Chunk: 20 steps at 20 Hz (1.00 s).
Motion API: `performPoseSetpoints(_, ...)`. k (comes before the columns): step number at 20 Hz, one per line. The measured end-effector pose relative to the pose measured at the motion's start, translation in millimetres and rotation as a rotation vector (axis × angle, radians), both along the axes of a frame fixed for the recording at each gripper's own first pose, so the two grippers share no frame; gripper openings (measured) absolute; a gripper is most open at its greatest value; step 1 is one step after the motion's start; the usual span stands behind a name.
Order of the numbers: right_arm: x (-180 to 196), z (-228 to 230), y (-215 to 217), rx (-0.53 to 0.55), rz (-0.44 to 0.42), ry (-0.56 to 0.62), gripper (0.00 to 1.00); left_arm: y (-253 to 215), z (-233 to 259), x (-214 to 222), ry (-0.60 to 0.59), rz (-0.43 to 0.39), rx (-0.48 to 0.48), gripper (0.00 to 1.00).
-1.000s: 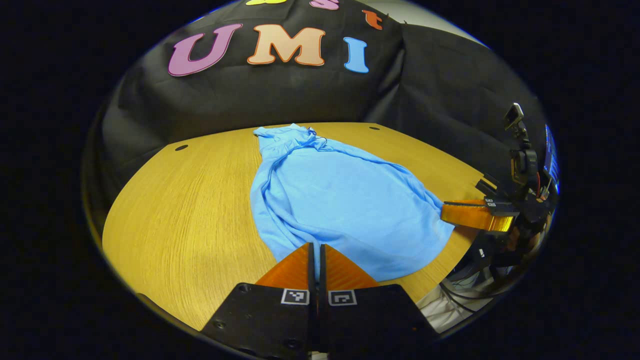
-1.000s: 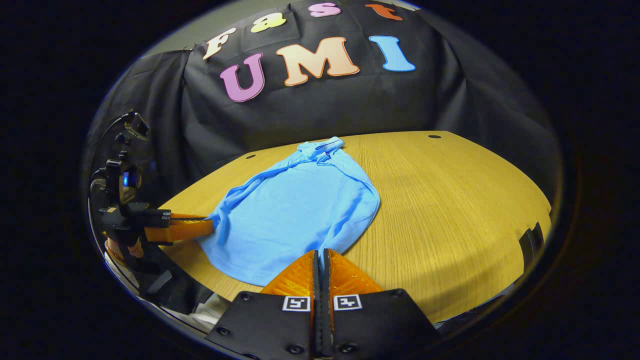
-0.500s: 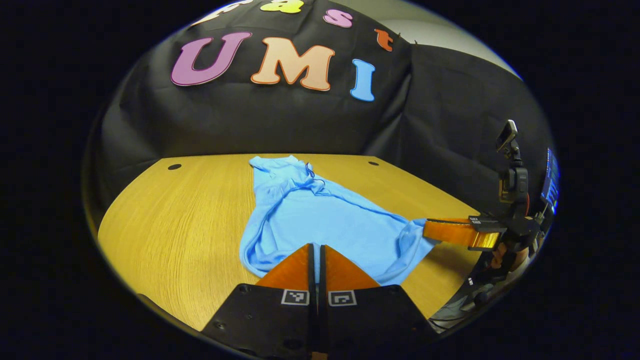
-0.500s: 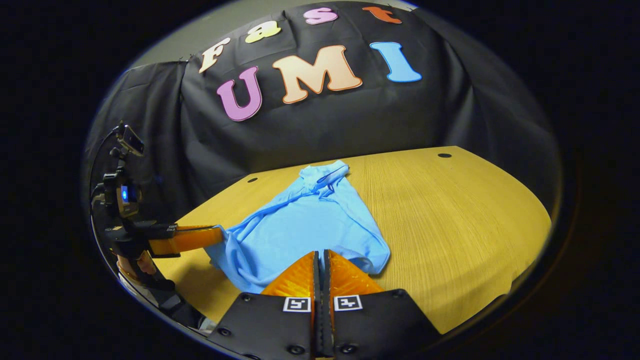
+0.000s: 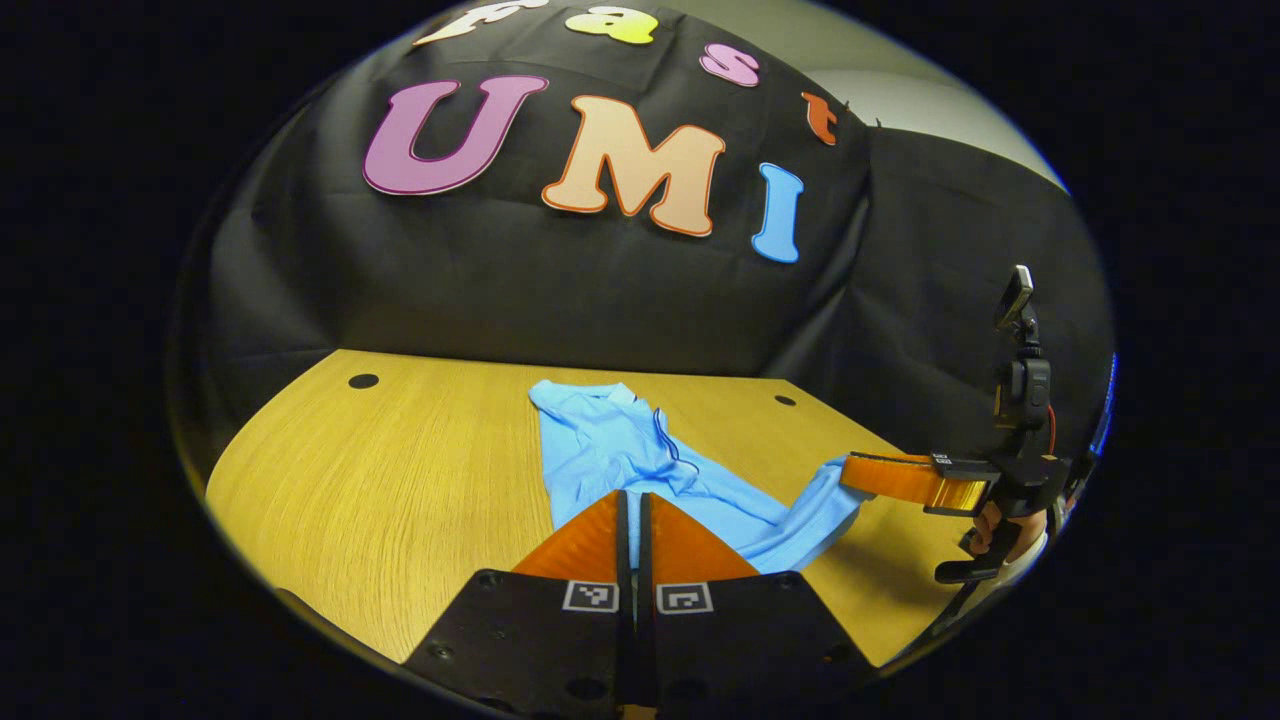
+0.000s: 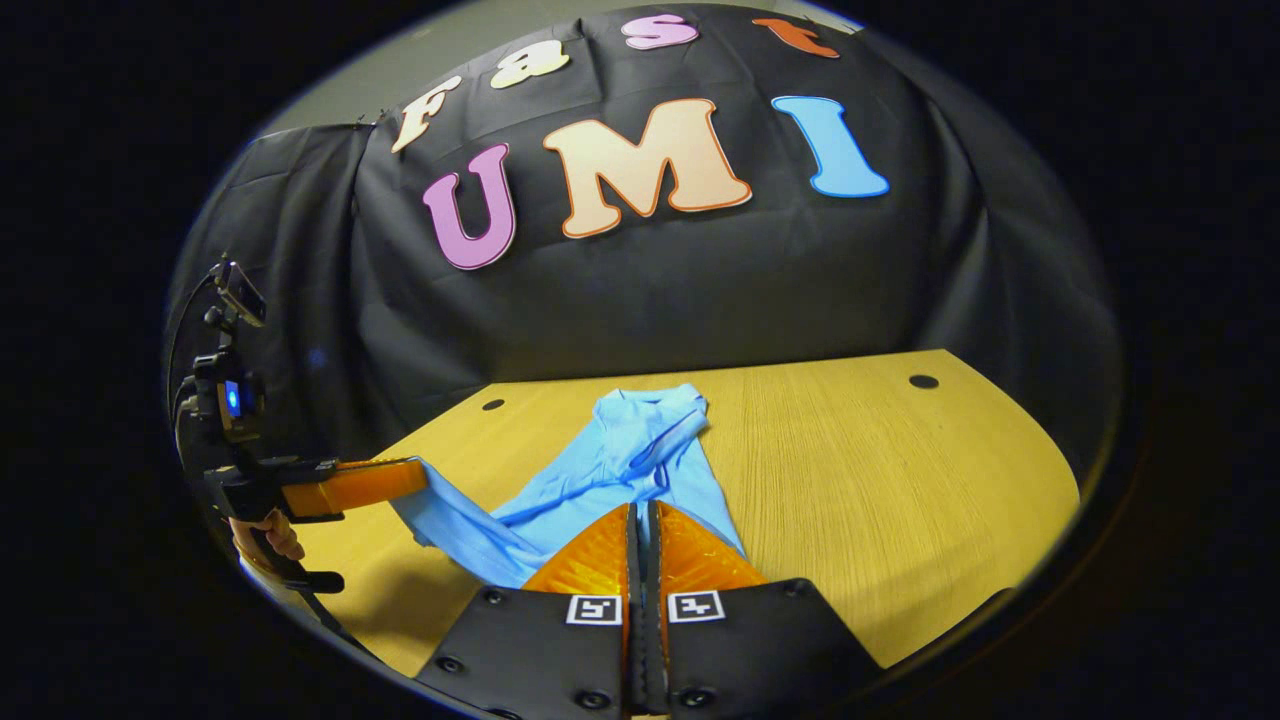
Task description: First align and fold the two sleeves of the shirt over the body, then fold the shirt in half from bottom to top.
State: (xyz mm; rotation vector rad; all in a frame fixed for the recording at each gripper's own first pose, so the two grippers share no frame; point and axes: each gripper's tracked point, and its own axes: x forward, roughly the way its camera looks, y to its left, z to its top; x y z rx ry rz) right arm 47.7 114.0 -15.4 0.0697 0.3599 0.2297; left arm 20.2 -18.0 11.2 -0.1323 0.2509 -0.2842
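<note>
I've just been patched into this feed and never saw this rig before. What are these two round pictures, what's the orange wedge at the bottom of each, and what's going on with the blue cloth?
There is no robot arm here: a person holds one two-finger gripper in each hand. Each round picture comes from a camera riding on a gripper, looking forward along its fingers. In the left gripper view the wedge at the bottom is the left gripper; in the right gripper view it is the right gripper. Each also appears off to the side in the other's view, with the hand gripping its handle. On the wooden table lies a light blue shirt, collar end farthest away. Both grippers look shut on the shirt's near edge, lifting it off the table, apparently for the bottom-to-top fold.
</note>
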Motion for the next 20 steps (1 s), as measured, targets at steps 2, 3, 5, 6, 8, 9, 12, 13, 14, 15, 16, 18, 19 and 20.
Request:
performPoseSetpoints(2,27,9,-6,-0.013,-0.025,-0.018,0.03,5,3,21,0.009,0.012,-0.011,0.0)
performPoseSetpoints(3,41,12,-9,-0.017,-0.036,-0.027,0.0,7,7,32,0.007,0.017,-0.021,0.0)
performPoseSetpoints(5,66,14,-13,-0.019,-0.05,-0.023,0.02,12,15,55,0.005,0.034,-0.024,0.0)
performPoseSetpoints(6,79,15,-15,-0.007,-0.058,-0.014,0.02,17,17,68,0.006,0.056,-0.017,0.0)
performPoseSetpoints(8,106,15,-16,0.028,-0.063,0.012,0.02,24,25,93,-0.004,0.084,0.004,0.0)
performPoseSetpoints(9,117,13,-17,0.041,-0.065,0.025,0.02,26,28,105,-0.011,0.092,0.01,0.0)
performPoseSetpoints(12,157,10,-13,0.073,-0.075,0.071,0.03,31,29,143,-0.016,0.12,0.044,0.0)
performPoseSetpoints(13,170,7,-10,0.091,-0.077,0.087,0.03,34,29,158,-0.02,0.131,0.049,0.0)
performPoseSetpoints(14,184,4,-7,0.105,-0.08,0.102,0.02,36,28,173,-0.018,0.143,0.045,0.0)
performPoseSetpoints(15,196,1,-7,0.111,-0.087,0.11,0.02,38,26,185,-0.016,0.147,0.042,0.0)
performPoseSetpoints(16,210,-1,-6,0.115,-0.094,0.111,0.02,41,23,198,-0.015,0.16,0.038,0.0)
performPoseSetpoints(18,236,-3,-8,0.125,-0.116,0.105,0.03,53,19,223,-0.011,0.187,0.031,0.0)
performPoseSetpoints(19,250,-7,-10,0.132,-0.13,0.106,0.03,59,15,234,-0.006,0.2,0.025,0.0)
performPoseSetpoints(20,262,-11,-13,0.136,-0.145,0.107,0.0,64,12,245,0.0,0.214,0.019,0.0)
